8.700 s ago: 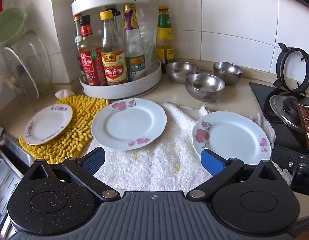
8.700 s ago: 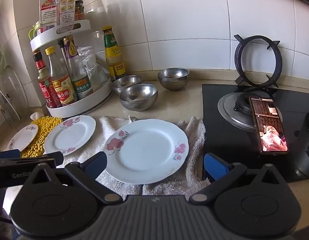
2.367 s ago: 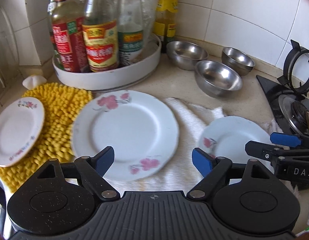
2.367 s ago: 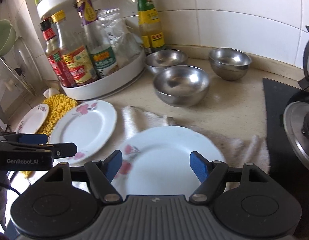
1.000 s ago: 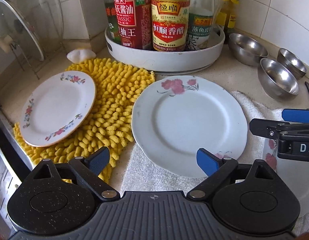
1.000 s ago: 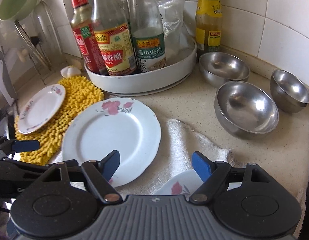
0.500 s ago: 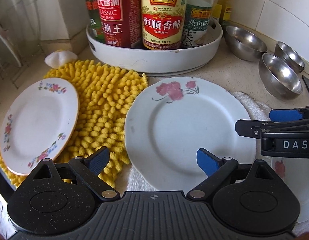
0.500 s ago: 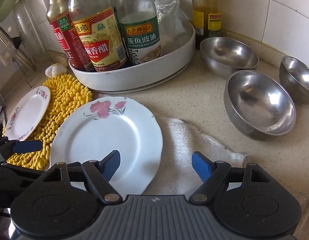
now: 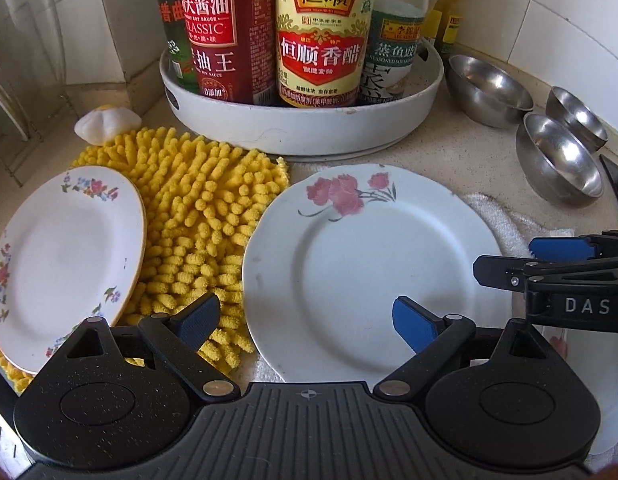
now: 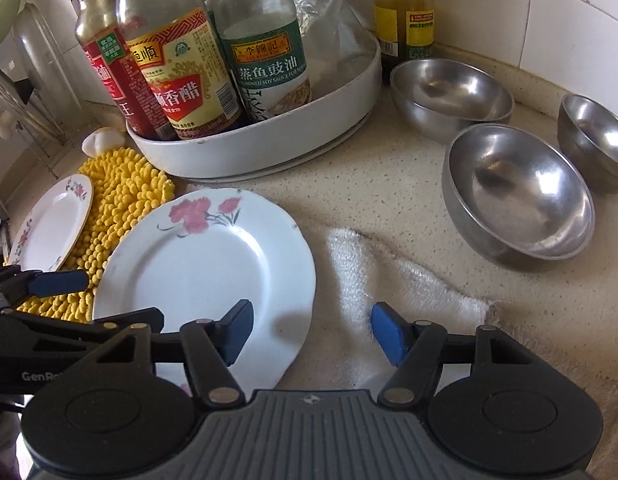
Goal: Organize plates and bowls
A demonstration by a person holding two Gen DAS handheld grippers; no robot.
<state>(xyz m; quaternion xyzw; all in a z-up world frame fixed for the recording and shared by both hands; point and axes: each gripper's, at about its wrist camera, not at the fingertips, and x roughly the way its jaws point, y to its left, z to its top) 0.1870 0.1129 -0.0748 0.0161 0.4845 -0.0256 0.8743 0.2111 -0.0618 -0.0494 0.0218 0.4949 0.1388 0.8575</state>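
A white plate with pink flowers (image 9: pixel 369 264) (image 10: pixel 205 264) lies on the white towel (image 10: pixel 393 292). My left gripper (image 9: pixel 305 320) is open over its near left edge. My right gripper (image 10: pixel 311 334) is open over its right edge; in the left wrist view its fingers (image 9: pixel 557 268) come in from the right. A smaller floral plate (image 9: pixel 57 256) (image 10: pixel 49 224) rests on the yellow mat (image 9: pixel 197 216). Another plate's rim (image 9: pixel 613 420) shows at the lower right. Three steel bowls (image 10: pixel 517 196) (image 10: pixel 449 88) (image 10: pixel 597 136) stand on the counter to the right.
A white turntable tray (image 9: pixel 301 120) (image 10: pixel 269 136) with several sauce bottles stands behind the plates. A yellow-green bottle (image 10: pixel 405 12) stands by the tiled wall. A glass lid on a wire rack (image 9: pixel 25 40) is at far left.
Both grippers have moved forward and lower over the flowered plate, which now looks larger. The right gripper's fingers sit further over its right edge.
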